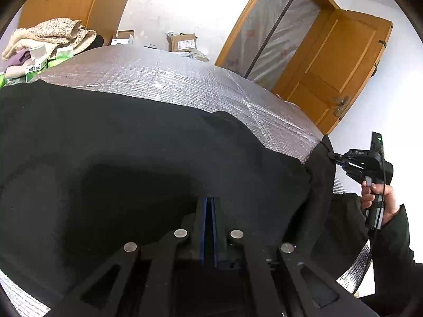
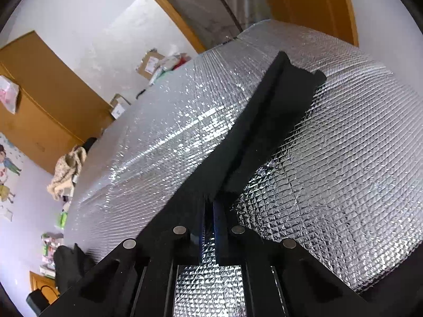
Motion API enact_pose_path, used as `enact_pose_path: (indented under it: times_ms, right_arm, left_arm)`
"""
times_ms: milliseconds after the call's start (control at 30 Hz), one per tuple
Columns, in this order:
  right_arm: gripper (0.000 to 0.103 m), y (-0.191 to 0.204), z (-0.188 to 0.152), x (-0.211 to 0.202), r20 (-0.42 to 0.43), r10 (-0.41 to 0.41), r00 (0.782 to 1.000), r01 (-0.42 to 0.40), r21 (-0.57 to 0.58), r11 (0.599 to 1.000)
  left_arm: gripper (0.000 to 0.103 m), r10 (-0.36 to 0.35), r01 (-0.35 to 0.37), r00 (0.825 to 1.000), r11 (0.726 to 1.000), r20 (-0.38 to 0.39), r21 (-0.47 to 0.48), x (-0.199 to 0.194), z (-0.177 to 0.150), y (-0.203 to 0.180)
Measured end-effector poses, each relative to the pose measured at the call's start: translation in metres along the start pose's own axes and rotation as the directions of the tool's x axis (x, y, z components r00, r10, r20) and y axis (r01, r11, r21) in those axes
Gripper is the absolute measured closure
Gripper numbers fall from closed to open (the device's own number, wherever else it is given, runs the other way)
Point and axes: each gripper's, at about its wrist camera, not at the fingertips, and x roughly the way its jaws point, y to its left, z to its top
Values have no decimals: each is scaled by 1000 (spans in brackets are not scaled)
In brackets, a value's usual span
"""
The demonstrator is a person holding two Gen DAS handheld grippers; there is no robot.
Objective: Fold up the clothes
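The left gripper (image 1: 208, 203) and right gripper (image 2: 213, 203) each pinch an edge of the black cloth (image 1: 132, 145), which hangs over the shiny silver table (image 1: 185, 79), with a clothes pile (image 1: 50, 37) far left and a wooden door (image 1: 341, 58) far right.

The right gripper (image 1: 332, 155) carries white lettering on its black body that appears to read "DAS". Green-and-white boxes (image 1: 37, 66) at the far left bear printed characters too small to read. The cardboard box (image 1: 183, 42) label is illegible.
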Motion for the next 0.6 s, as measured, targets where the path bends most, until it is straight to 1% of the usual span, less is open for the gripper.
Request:
enact_pose_path:
  times_ms: [233, 367, 500, 600]
  right_arm:
    - [98, 4, -6, -55, 85, 79, 993, -80, 5, 997]
    - [98, 11, -17, -96, 131, 112, 985, -114, 4, 994]
    - [98, 9, -31, -142, 172, 133, 976, -134, -3, 991]
    - [98, 2, -48, -167, 188, 121, 975, -125, 7, 992]
  left_arm:
    - [100, 4, -4, 1000, 1000, 0, 6, 1, 2, -1]
    - [100, 11, -11, 1000, 1000, 1, 13, 1, 2, -3]
    - [100, 24, -24, 1000, 999, 0, 28, 1, 3, -4]
    - [100, 39, -38, 999, 998, -2, 43, 1, 3, -7]
